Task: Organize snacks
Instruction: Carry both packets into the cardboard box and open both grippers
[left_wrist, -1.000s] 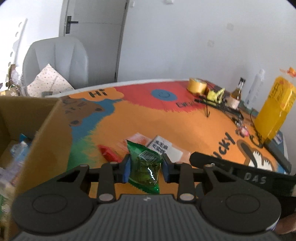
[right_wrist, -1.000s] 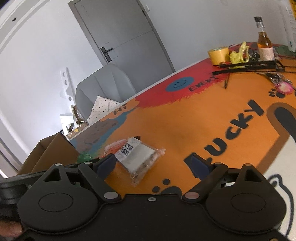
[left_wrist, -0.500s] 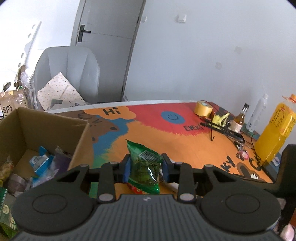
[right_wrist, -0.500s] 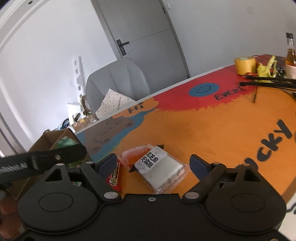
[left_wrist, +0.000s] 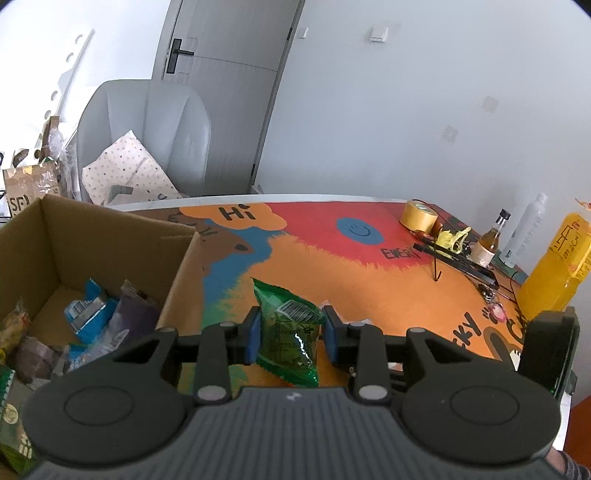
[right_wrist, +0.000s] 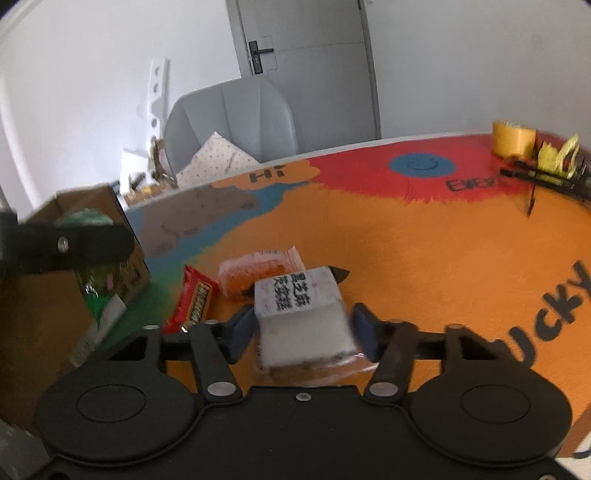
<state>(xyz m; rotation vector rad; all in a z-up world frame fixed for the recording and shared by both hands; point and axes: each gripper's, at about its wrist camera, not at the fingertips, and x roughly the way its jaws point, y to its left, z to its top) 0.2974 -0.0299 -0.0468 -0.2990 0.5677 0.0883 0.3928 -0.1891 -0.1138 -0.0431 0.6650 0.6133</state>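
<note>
My left gripper (left_wrist: 291, 332) is shut on a green snack packet (left_wrist: 288, 328) and holds it in the air just right of an open cardboard box (left_wrist: 110, 236) with several snack packets inside. My right gripper (right_wrist: 301, 326) is open, its fingers on either side of a white wrapped cake (right_wrist: 299, 314) lying on the orange table mat; I cannot tell if the pads touch it. An orange packet (right_wrist: 255, 269) and a red candy bar (right_wrist: 194, 299) lie just beyond it. The box (right_wrist: 92, 206) and the left gripper show at the right wrist view's left edge.
A yellow tape roll (left_wrist: 419, 216), a small brown bottle (left_wrist: 489, 240), a clear bottle (left_wrist: 524, 232), a tall yellow bag (left_wrist: 554, 269) and black tools stand at the table's far right. A grey chair (left_wrist: 144, 136) with a dotted cushion stands behind the table.
My left gripper has risen and moved left with the green packet, so the box's inside now shows. My right gripper has moved forward around the white cake and its fingers have narrowed.
</note>
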